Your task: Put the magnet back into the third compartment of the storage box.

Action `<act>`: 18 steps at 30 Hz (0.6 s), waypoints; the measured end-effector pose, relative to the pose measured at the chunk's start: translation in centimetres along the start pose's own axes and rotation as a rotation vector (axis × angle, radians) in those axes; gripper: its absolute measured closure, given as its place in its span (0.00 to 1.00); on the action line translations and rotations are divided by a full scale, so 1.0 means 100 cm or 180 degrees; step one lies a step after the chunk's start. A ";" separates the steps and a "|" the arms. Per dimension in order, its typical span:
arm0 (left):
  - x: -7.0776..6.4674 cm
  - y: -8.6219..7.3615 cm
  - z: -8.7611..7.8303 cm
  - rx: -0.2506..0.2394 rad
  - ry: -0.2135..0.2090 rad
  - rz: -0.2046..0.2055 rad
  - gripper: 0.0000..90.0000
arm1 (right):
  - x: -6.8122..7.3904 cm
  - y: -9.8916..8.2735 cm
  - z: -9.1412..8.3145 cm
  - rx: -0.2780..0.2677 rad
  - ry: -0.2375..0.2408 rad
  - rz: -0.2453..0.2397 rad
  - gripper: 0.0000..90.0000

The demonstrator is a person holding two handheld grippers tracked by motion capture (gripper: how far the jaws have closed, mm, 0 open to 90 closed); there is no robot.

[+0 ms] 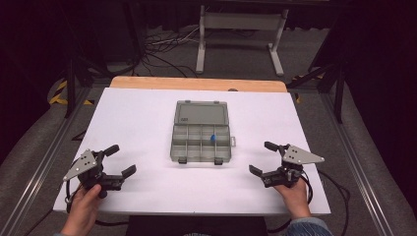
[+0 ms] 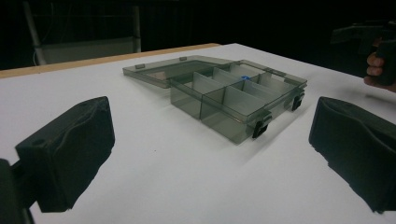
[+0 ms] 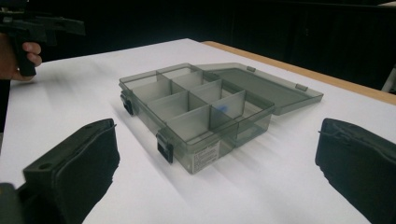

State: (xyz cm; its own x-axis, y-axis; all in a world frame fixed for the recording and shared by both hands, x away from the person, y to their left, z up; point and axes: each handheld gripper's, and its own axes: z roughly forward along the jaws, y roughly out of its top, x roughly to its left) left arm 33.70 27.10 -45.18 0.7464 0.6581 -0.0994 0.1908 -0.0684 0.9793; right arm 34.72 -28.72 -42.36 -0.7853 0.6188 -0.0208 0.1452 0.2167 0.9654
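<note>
A smoky clear plastic organizer box (image 1: pixel 201 143) (image 2: pixel 233 95) (image 3: pixel 196 116) sits in the middle of the white table, its lid (image 1: pixel 201 112) folded flat open toward the far side. Dividers split it into several compartments. A small blue item (image 1: pixel 213 138) (image 2: pixel 246 76) (image 3: pixel 223 108) lies in one compartment of the far row, toward the right. My left gripper (image 1: pixel 123 160) (image 2: pixel 210 154) is held open at the near left, apart from the box. My right gripper (image 1: pixel 260 157) (image 3: pixel 215 163) is held open at the near right, also clear of the box. Nothing is between either pair of jaws.
The white tabletop (image 1: pixel 137 118) has a wooden strip (image 1: pixel 196 84) along its far edge. Beyond it stand a white frame (image 1: pixel 241 29) and floor cables (image 1: pixel 167 44). Metal rails (image 1: pixel 44 162) flank the table.
</note>
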 end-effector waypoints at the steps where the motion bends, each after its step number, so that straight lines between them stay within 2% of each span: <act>1: 0.000 0.000 0.000 -0.0014 0.0008 0.0005 0.01 | 0.000 -0.002 0.000 0.0010 0.0007 0.0002 0.00; 4: 0.000 0.000 0.000 -0.0029 0.0010 0.0015 0.01 | -0.002 -0.006 0.001 0.0007 0.0017 0.0060 0.00; 18: 0.001 0.000 -0.001 -0.0057 0.0019 0.0010 0.01 | -0.001 -0.008 0.002 0.0026 -0.0004 0.0043 0.00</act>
State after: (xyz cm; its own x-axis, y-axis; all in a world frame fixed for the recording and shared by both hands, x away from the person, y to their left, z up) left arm 33.70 27.23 -45.19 0.7432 0.6623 -0.0955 0.1770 -0.0570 0.9826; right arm 34.84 -28.79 -43.16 -0.7825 0.6226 -0.0083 0.1606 0.2147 0.9634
